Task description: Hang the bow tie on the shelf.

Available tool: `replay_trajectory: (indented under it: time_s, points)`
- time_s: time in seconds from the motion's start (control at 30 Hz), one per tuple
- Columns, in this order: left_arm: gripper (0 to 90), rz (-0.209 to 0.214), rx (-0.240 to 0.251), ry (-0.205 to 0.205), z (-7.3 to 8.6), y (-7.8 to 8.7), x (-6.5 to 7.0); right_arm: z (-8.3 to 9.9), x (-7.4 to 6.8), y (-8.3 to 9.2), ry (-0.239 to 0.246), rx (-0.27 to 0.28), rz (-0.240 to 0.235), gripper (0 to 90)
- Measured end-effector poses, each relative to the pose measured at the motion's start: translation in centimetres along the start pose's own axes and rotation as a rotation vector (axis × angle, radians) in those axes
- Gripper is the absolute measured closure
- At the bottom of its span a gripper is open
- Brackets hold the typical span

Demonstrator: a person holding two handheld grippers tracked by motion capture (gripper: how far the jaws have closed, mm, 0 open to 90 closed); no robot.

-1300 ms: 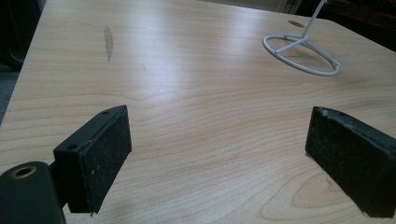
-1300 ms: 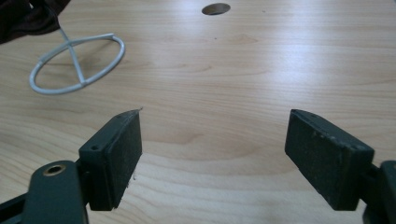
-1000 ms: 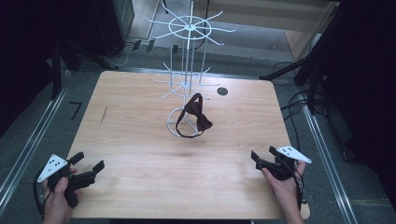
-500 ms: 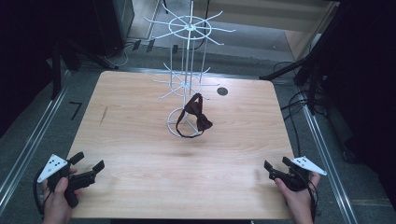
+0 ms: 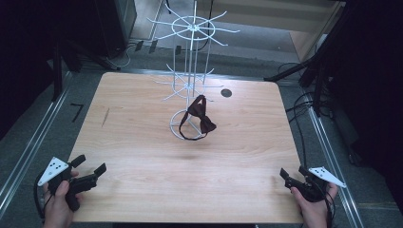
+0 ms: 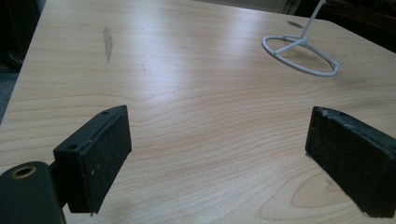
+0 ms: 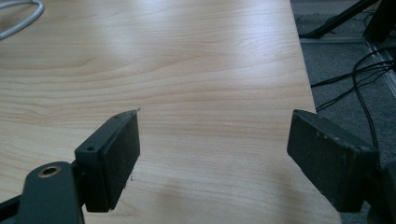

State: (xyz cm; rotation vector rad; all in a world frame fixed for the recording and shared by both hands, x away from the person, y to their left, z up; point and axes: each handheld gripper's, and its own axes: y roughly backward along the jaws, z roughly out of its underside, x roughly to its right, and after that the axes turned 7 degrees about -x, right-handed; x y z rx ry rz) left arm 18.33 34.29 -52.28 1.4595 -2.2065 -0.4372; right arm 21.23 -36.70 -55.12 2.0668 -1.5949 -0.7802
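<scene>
You are holding your left gripper (image 5: pixel 90 169) low at the near left, your left hand (image 5: pixel 58 204) wrapping its grip, its jaws standing wide apart and pointing forward and toward the middle. You are keeping your right gripper (image 5: pixel 293 172) at the near right, your right hand (image 5: pixel 311 209) clasping it, jaws spread wide with nothing between its pads (image 7: pixel 123 156).
</scene>
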Motion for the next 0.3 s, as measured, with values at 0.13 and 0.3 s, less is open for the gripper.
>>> replay_trajectory:
  time_s: [0.13,0.3]
  points:
    - [7.6,0.0,-0.002,-0.002,0.0,0.0,0.02,-0.04,-0.39,0.0,0.025,-0.005,0.005,17.5]
    - [7.6,0.001,-0.01,-0.004,-0.05,-0.05,0.03,-0.37,-0.5,0.39,0.006,0.007,-0.015,14.4]
